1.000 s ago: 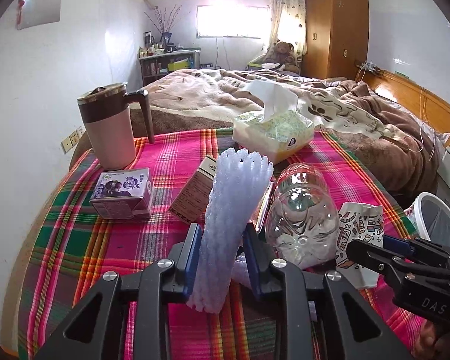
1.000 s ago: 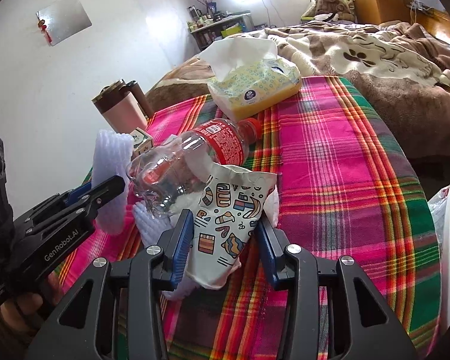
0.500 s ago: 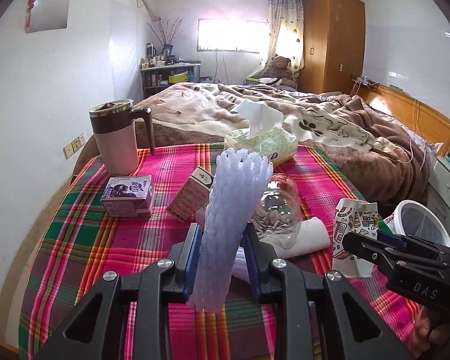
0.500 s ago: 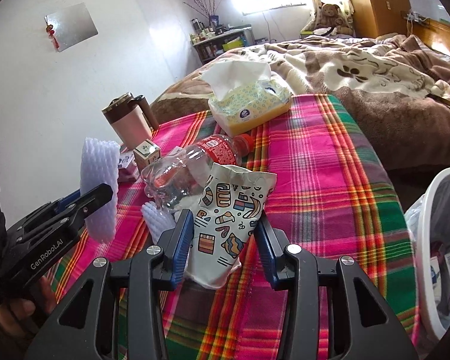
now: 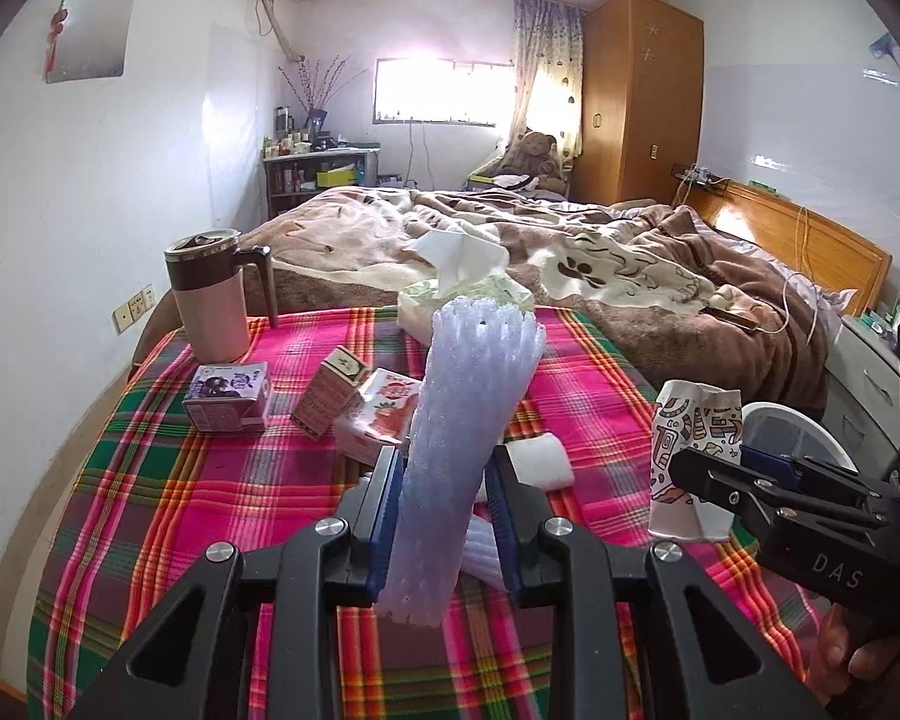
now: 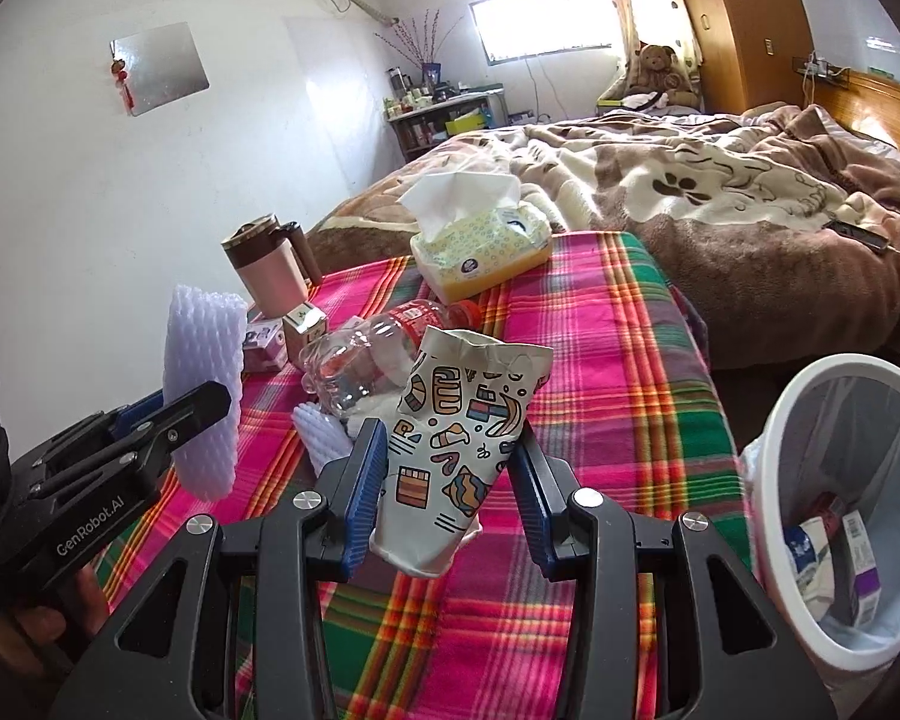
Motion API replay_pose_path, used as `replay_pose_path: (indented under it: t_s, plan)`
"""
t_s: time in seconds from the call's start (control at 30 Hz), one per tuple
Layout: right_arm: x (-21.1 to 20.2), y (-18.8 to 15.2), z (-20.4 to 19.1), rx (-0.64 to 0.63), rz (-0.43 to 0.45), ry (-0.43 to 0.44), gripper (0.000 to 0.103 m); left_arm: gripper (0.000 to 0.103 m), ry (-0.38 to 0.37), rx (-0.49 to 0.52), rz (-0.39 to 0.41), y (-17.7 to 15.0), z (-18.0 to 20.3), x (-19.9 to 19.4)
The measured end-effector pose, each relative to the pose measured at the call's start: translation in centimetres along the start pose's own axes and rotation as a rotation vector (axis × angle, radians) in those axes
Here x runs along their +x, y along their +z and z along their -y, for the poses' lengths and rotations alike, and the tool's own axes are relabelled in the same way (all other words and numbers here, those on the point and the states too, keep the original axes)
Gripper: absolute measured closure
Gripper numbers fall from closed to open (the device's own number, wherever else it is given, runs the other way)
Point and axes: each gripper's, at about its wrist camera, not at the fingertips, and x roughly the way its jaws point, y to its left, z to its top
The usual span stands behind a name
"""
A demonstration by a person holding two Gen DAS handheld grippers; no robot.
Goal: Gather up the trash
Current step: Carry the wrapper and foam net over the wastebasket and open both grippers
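My left gripper [image 5: 444, 510] is shut on a pale lilac foam net sleeve [image 5: 468, 420], which stands upright between the blue pads above the plaid table; the sleeve [image 6: 204, 372] also shows at the left of the right wrist view. My right gripper [image 6: 450, 480] is shut on a crushed paper cup with a doodle print [image 6: 468, 432], lifted off the cloth; that cup [image 5: 690, 456] appears at the right in the left wrist view. A white bin with a liner [image 6: 840, 480] stands off the table's right edge with some packaging inside. An empty clear bottle with a red label [image 6: 378, 348] lies behind the cup.
On the plaid tablecloth [image 5: 150, 480] stand a pink lidded mug [image 5: 210, 294], a purple carton [image 5: 228, 396], small boxes [image 5: 330, 390], a strawberry carton [image 5: 378, 420], a tissue pack [image 6: 480, 246] and another foam piece [image 6: 324, 438]. A bed with brown blankets [image 5: 630, 276] lies beyond.
Both grippers have risen and drawn back from the table with their loads. The table items look smaller and farther, and the white bin has come fully into the right wrist view.
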Motion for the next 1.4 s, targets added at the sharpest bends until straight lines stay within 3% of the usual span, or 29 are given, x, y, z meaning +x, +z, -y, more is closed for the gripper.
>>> replay_pose_path:
  t_s: [0.63,1.4]
  plan:
    - [-6.1,-1.2,5.6,0.027,0.062,-0.094,0.060,0.074,-0.109,0.044,0.016,-0.9,8.1,-2.3]
    - [-9.4,-2.1,15.8,0.145,0.072,-0.249,0.060,0.074,-0.315,0.142,-0.058,-1.9,22.0,0.8]
